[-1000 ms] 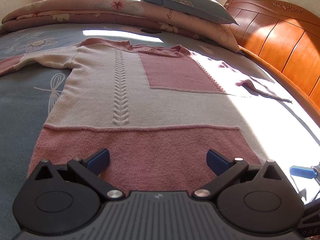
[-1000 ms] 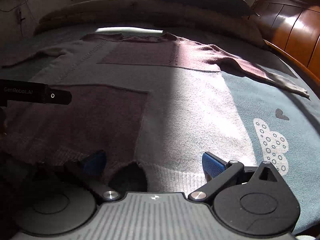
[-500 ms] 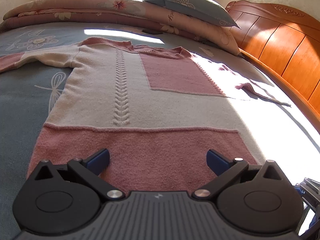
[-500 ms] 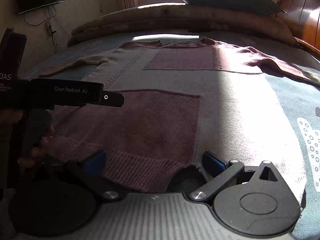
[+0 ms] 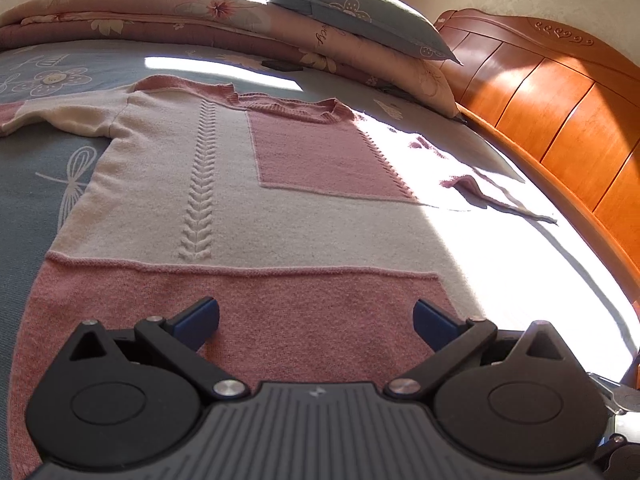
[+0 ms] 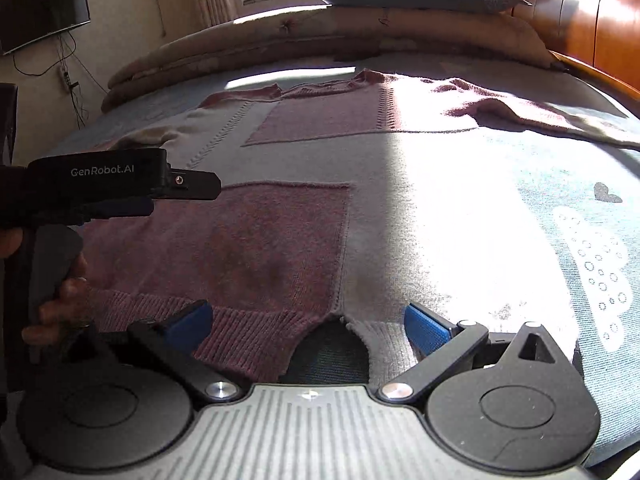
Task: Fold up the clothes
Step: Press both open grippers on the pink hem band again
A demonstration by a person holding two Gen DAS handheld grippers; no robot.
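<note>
Pink-and-cream sweater [image 5: 224,216] spread flat, front up, on the blue patterned bed [image 5: 36,184], neckline toward the stacked quilt [image 5: 168,12] and pillow [image 5: 352,12], hem nearest both cameras. Sleeves out to either side; right-hand one lying crumpled in the sunlight near the wooden headboard [image 5: 560,120].

Step in hand, by judgement: the approach before the first fold. Nothing gripped yet. Left gripper [image 5: 316,320] hovering just over the pink hem band, fingers [image 5: 196,318] spread wide with bare knit between them. Right gripper [image 6: 308,322] likewise wide, blue fingers [image 6: 424,328] straddling the ribbed hem where a small notch splits the pink and cream panels.

Next move, probably: lower each gripper onto the hem, close on a pinch of the ribbing at both layers, then lift and carry toward the neckline, or tuck the sleeves in first. Soft knit, likely to stretch and sag, so even height on both sides needed.

Only in the right wrist view: the left gripper from the side [image 6: 120,184], black body marked GenRobot.AI, a person's hand [image 6: 60,300] round its handle, the ribbed hem edge and notch, a wall television [image 6: 44,8]. Only in the left wrist view: the raised leaf-pattern seam running up the cream panel, the left sleeve in full, true colours in good light.
</note>
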